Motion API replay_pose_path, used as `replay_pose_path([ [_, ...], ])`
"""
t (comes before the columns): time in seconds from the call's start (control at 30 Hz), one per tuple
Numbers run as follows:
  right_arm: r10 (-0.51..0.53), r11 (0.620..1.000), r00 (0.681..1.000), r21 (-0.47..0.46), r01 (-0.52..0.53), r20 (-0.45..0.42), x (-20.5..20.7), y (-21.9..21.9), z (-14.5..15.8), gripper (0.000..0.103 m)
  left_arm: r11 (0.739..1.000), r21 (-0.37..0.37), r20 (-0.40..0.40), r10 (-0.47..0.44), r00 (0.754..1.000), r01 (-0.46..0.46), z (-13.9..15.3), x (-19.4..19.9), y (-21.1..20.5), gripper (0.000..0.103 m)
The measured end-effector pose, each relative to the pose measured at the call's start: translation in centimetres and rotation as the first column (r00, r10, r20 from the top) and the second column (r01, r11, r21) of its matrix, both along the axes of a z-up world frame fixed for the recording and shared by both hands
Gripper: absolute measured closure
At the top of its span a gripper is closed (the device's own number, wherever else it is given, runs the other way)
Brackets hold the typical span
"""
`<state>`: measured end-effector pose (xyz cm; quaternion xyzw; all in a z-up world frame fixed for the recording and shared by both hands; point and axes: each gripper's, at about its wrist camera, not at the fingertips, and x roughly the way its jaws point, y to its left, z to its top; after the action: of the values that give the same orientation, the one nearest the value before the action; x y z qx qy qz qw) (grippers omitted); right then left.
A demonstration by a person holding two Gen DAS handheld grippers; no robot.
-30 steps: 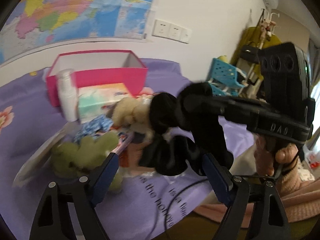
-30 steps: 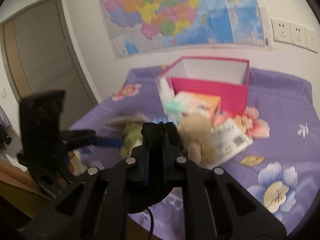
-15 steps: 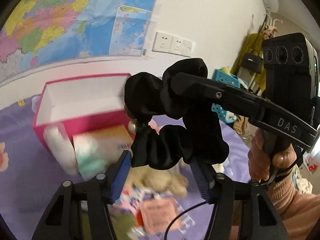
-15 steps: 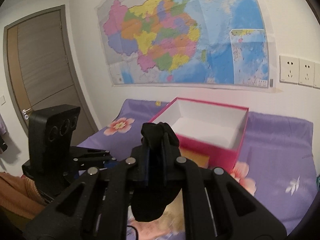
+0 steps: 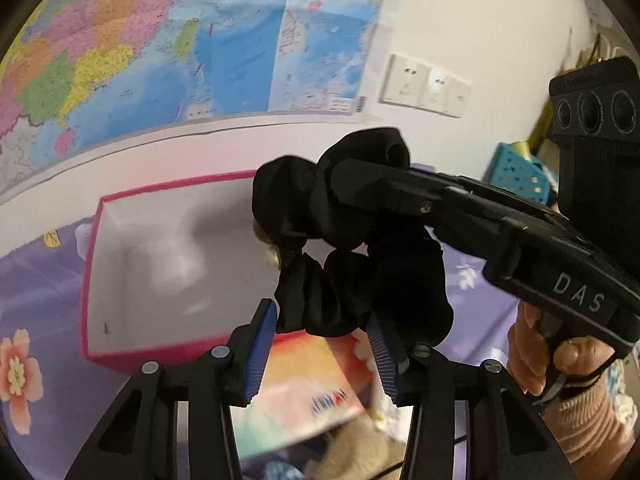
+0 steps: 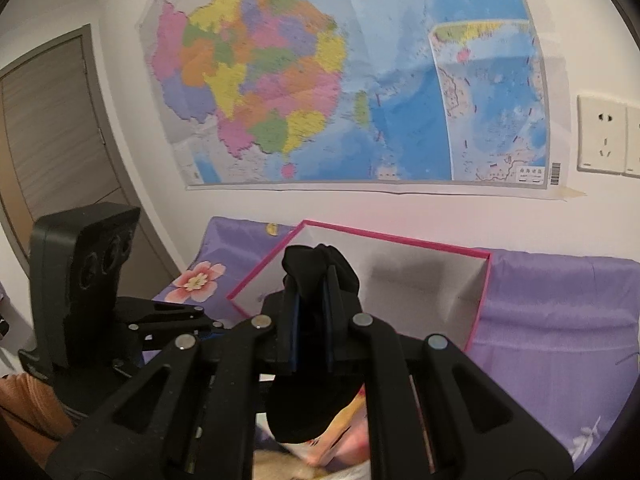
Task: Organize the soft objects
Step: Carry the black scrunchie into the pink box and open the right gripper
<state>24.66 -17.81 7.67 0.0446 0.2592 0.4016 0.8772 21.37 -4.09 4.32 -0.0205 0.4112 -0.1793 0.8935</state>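
A black fabric scrunchie [image 5: 352, 260] hangs in the air, pinched in my right gripper [image 6: 312, 292], which is shut on it [image 6: 316, 268]. In the left wrist view the right gripper [image 5: 360, 184] reaches in from the right above the pink box [image 5: 120, 356], whose white inside shows nothing in it. The box also shows in the right wrist view [image 6: 480, 300]. My left gripper [image 5: 320, 340] is open and empty, just below the hanging scrunchie, its blue pads [image 5: 262, 340] on either side of the lower folds.
A purple flowered bedsheet [image 6: 560, 360] lies under the box. A tissue pack [image 5: 304, 392] and a beige plush toy [image 5: 360, 452] lie in front of the box. A map [image 6: 340, 80] and wall sockets [image 6: 600, 140] are on the wall behind. A blue basket [image 5: 520, 172] stands at the right.
Both grippers have risen and moved toward the pink box. The right gripper carried the scrunchie from above the pile of toys to over the box. The left gripper's jaws have narrowed a little.
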Motion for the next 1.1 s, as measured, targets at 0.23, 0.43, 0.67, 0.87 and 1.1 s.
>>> replay_pose_path([
  [0.23,-0.037,0.999,0.998,-0.040,0.035,-0.056,4.5,0.5,-2.5,0.091,0.995,0.074,-0.045,0.066,0.997,-0.063,-1.8,3.7,-0.6,0.057],
  [0.43,-0.120,0.978,0.988,-0.180,0.101,-0.096,7.0,1.0,-5.5,0.076,0.988,0.114,-0.072,0.117,0.991,-0.108,-3.0,4.8,-0.5,0.056],
  [0.67,-0.204,0.966,0.972,-0.185,0.181,-0.113,6.3,-1.9,-5.6,0.075,0.989,0.104,0.007,0.109,0.994,-0.109,-1.7,2.1,0.9,0.054],
  [0.87,-0.117,0.990,0.988,-0.089,0.108,-0.100,0.7,-3.6,-2.8,0.067,0.995,0.044,0.083,0.089,0.993,-0.093,1.0,-1.6,3.0,0.047],
  [1.1,0.029,0.996,0.998,-0.081,-0.034,-0.052,-7.5,-2.6,-1.1,0.061,0.994,0.002,0.143,0.104,0.984,-0.106,1.9,-8.6,6.8,0.045],
])
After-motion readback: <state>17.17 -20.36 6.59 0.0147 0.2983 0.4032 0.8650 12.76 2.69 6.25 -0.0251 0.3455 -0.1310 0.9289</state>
